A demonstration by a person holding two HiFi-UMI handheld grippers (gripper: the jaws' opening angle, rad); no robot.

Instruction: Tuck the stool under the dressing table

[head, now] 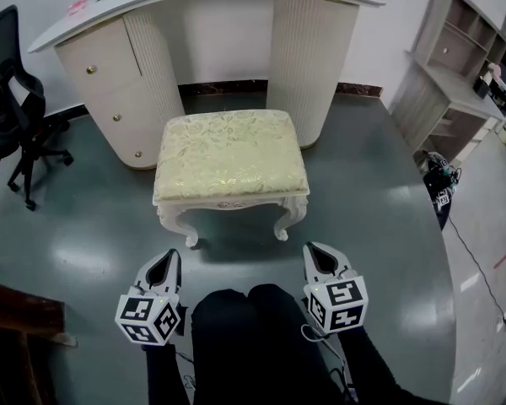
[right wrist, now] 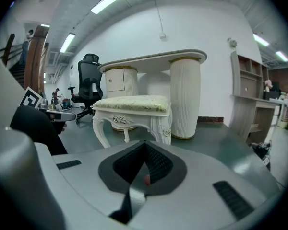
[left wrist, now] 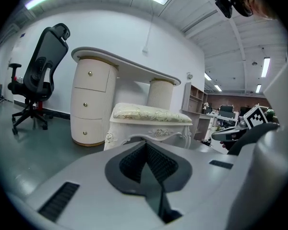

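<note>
The cream stool [head: 230,154], with a padded floral seat and curved white legs, stands on the grey floor in front of the gap between the dressing table's [head: 110,74] two pedestals. Its far edge just reaches that gap. My left gripper [head: 171,258] and right gripper [head: 311,250] hover short of the stool's near side, apart from it, both shut and holding nothing. In the left gripper view the stool [left wrist: 151,114] lies beyond the closed left gripper [left wrist: 145,143]. The right gripper view shows the stool [right wrist: 134,104] ahead of the closed right gripper [right wrist: 145,143].
A black office chair [head: 17,108] stands left of the table. A shelf unit [head: 455,57] is at the right wall, with a dark object [head: 438,188] and a cable [head: 481,268] on the floor near it. Dark wooden furniture [head: 17,319] sits at bottom left.
</note>
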